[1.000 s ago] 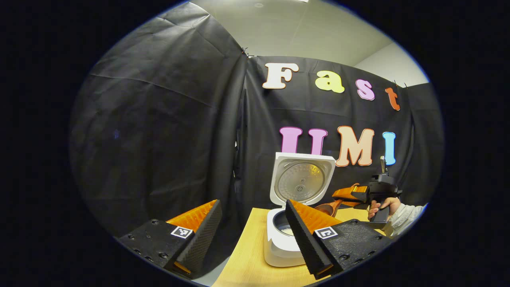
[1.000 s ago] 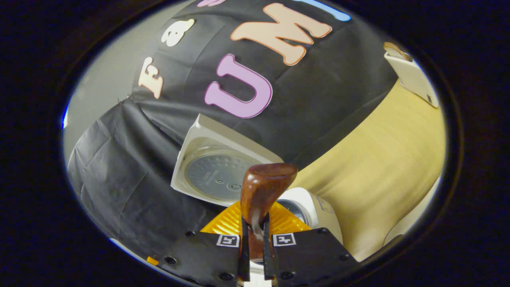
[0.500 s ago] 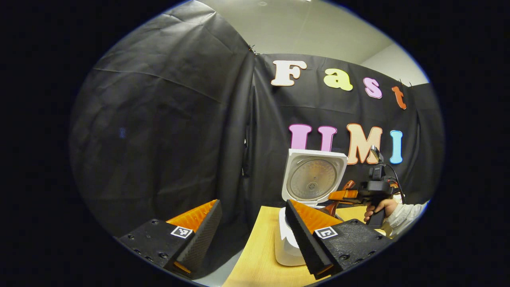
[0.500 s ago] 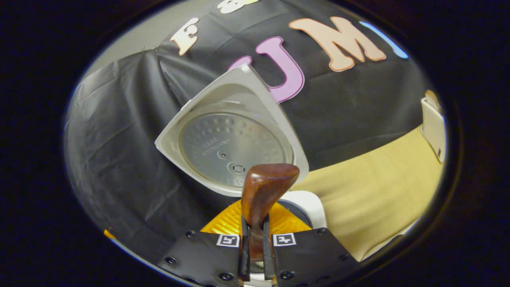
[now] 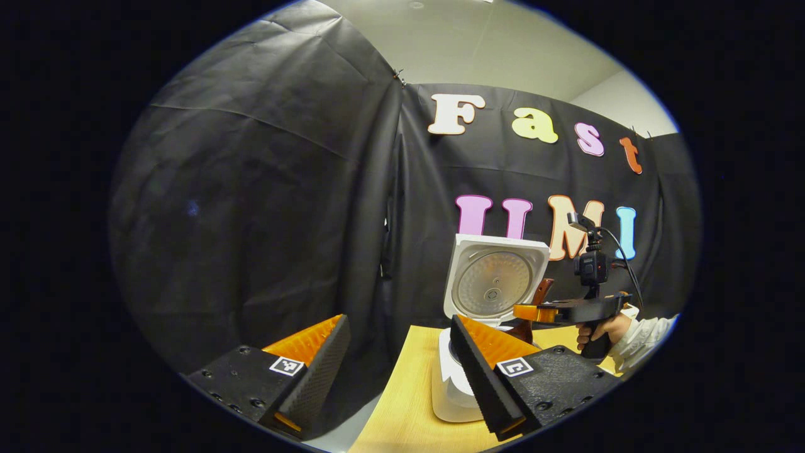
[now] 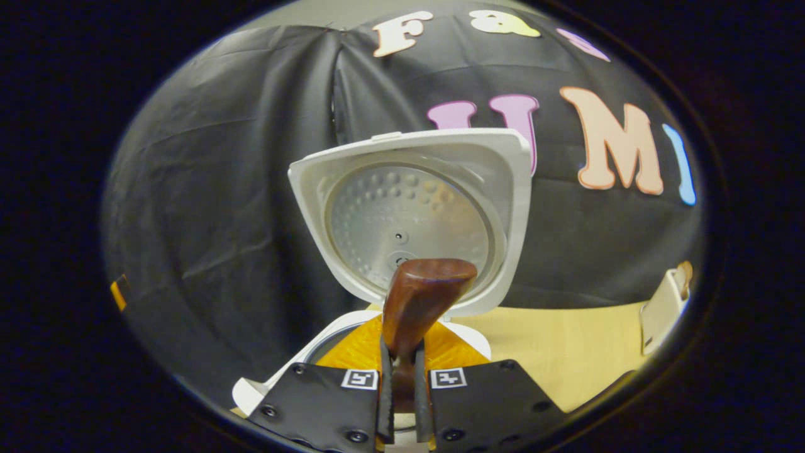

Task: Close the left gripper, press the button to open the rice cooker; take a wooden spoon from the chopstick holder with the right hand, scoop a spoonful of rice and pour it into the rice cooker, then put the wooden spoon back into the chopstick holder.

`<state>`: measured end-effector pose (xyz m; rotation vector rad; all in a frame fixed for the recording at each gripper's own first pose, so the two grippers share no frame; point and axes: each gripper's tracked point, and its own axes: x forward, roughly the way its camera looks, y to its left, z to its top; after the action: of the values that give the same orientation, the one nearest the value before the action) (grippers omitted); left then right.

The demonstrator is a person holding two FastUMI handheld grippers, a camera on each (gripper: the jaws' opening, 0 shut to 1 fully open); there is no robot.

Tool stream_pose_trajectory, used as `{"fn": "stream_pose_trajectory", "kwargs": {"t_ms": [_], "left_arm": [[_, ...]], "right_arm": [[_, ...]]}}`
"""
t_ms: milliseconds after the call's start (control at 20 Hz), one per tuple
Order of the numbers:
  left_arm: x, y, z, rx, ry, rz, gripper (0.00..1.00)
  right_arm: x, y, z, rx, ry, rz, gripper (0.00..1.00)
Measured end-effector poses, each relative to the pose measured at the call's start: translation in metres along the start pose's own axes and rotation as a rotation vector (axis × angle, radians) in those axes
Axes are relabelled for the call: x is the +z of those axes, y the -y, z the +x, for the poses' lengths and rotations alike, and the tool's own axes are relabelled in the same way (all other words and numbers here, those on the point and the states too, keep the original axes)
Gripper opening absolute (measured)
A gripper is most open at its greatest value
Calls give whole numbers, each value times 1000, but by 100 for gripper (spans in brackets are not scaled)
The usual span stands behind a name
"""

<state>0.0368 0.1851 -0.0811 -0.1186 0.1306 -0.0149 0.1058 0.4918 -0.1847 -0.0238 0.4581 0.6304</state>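
Right tongs [image 6: 402,377] clamped on brown wooden spoon [image 6: 420,299], above open white rice cooker [image 6: 412,214] on light wooden table [image 6: 566,346]. Left tongs [image 5: 396,371] apart, holding nothing.

Left tongs [image 5: 396,377] spread; right tongs [image 6: 402,384] clamped

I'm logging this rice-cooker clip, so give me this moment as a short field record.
rice cooker: on the wooden table, lid raised
wooden spoon: clamped in the right tool, in front of the lid
left tool: open, holding nothing, near the table's edge
holder: white, at the table's far right in the right gripper view
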Motion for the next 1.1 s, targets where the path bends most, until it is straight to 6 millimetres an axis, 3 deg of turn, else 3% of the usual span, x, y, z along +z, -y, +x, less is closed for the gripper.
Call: {"fn": "stream_pose_trajectory", "kwargs": {"t_ms": [50, 100, 550, 800, 1100], "left_arm": [[0, 0, 1, 1, 1, 0, 92], [0, 1, 1, 0, 1, -2, 92], [3, 7, 0, -3, 12, 1, 92], [9, 15, -1, -15, 24, 7, 92], [21, 42, 8, -53, 48, 18, 92]], "right_arm": [[2, -4, -1, 2, 11, -54, 18], [5, -7, -2, 2, 24, -111, 14], [28, -26, -26, -17, 152, -480, 14], [33, -24, -36, 71, 97, -231, 16], [57, 18, -69, 100, 91, 97, 16]]}}
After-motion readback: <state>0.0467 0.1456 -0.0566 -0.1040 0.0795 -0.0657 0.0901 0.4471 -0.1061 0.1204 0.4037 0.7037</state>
